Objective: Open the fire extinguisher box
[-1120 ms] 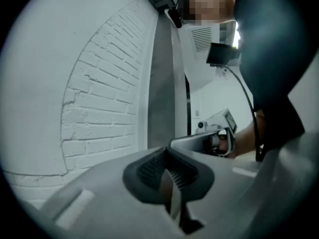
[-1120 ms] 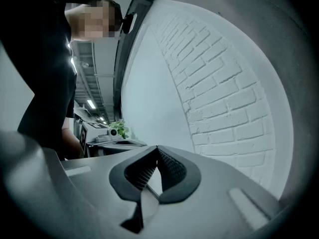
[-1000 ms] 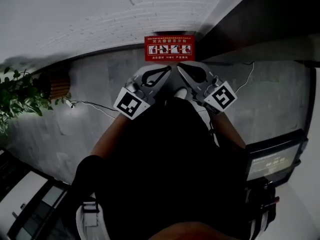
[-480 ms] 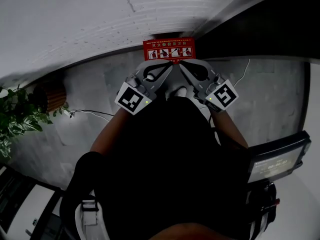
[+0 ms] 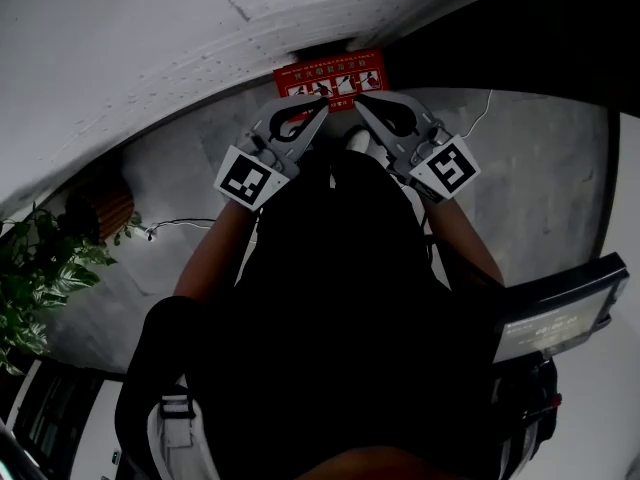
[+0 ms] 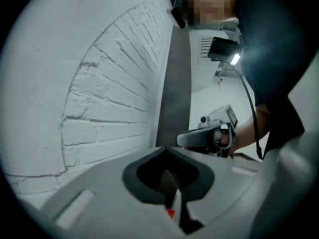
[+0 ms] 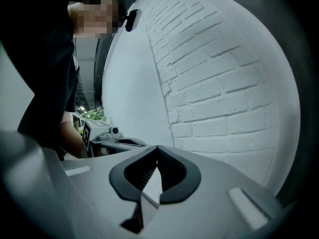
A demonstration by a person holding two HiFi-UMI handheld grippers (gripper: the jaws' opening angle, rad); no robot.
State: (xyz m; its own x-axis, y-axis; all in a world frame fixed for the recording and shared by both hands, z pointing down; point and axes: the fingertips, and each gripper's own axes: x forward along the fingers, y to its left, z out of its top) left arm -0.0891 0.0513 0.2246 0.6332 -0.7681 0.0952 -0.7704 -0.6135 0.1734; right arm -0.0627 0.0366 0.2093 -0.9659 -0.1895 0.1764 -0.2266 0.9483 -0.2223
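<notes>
The fire extinguisher box [image 5: 330, 73] is a red box with a white pictogram label, standing on the floor against the white brick wall at the top middle of the head view. Both grippers are held out in front of the person, their tips converging just before the box's near edge. My left gripper [image 5: 322, 106] is shut with nothing between its jaws. My right gripper [image 5: 360, 101] is also shut and empty. In the left gripper view the shut jaws [image 6: 166, 151] point along the brick wall, with the right gripper [image 6: 207, 136] beside them. In the right gripper view the jaws [image 7: 157, 148] are likewise shut.
The white brick wall [image 5: 150, 38] runs behind the box. A potted plant [image 5: 40, 278] and a brown slatted bin [image 5: 100, 208] stand at the left, and a thin cable [image 5: 185, 225] lies on the grey floor. A dark unit with a label [image 5: 555, 313] sits at the right.
Both grippers have moved forward and up in the head view, closer to the red box. The view has shifted, so the box sits higher in the picture. Jaws stayed shut.
</notes>
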